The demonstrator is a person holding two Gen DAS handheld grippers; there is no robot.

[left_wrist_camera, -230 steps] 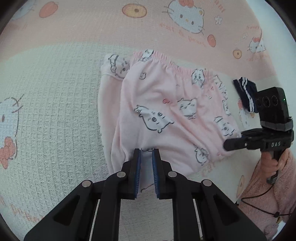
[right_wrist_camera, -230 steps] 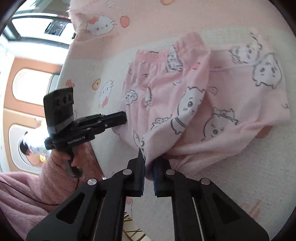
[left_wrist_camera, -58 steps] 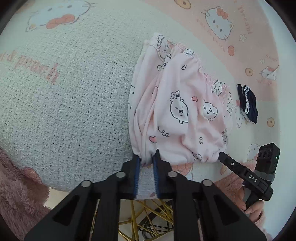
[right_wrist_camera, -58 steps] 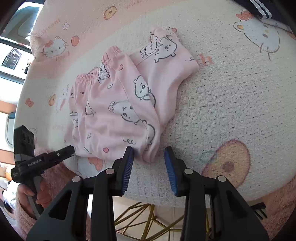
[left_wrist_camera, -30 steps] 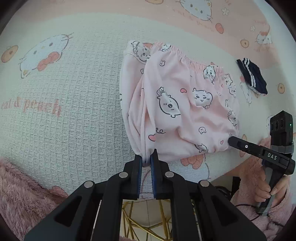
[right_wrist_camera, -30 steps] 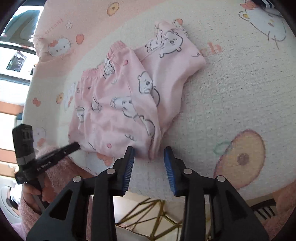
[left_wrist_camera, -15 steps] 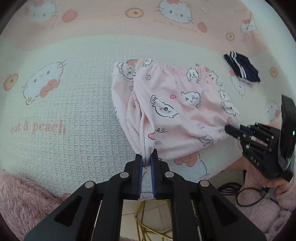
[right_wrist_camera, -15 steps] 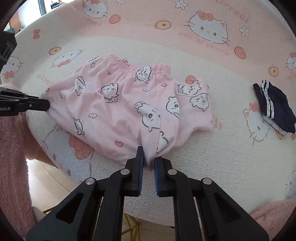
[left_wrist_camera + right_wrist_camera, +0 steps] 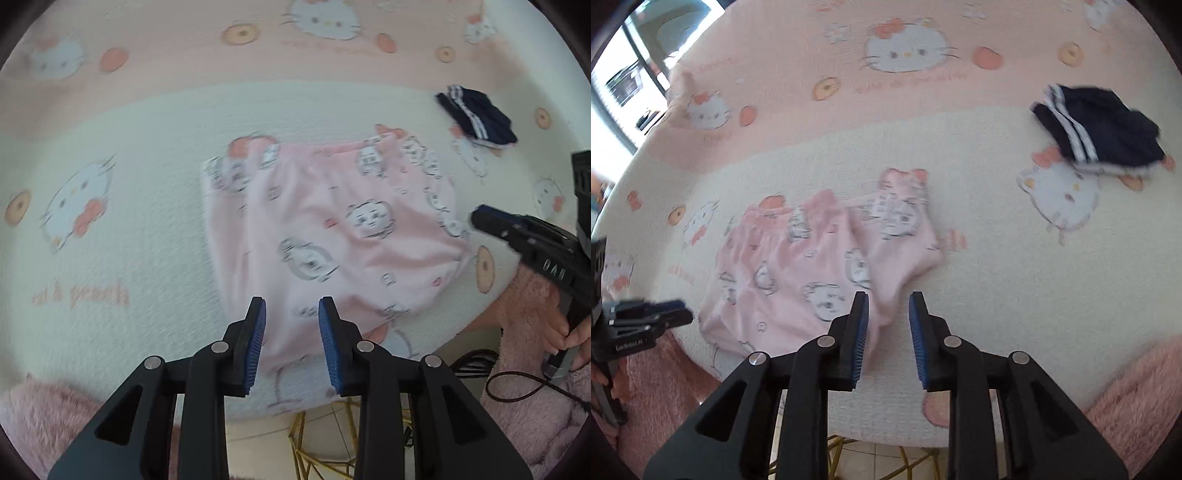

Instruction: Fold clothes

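Observation:
The pink cartoon-print pants [image 9: 332,240] lie folded on the cat-print cloth-covered table [image 9: 129,206]. In the left wrist view my left gripper [image 9: 291,325] hovers over their near left edge. Its jaws are opening and the blue pads stand clear of the cloth seen between them. In the right wrist view my right gripper [image 9: 886,321] is above the near right corner of the pants [image 9: 798,266]. Its jaws are also opening, and the fabric lies beneath the gap, not pinched. Each view shows the other gripper: the right gripper [image 9: 480,219] and the left gripper [image 9: 683,310].
A folded navy garment with white stripes [image 9: 1100,129] lies at the back right of the table [image 9: 997,258]. The table's front edge runs just under both grippers, with gold wire legs [image 9: 314,443] and floor below. Fluffy pink sleeves [image 9: 532,314] flank the edge.
Both grippers were shut on the pants' near edge half a second ago; both have let go, their jaws have parted, and they have lifted away while the pants stay flat.

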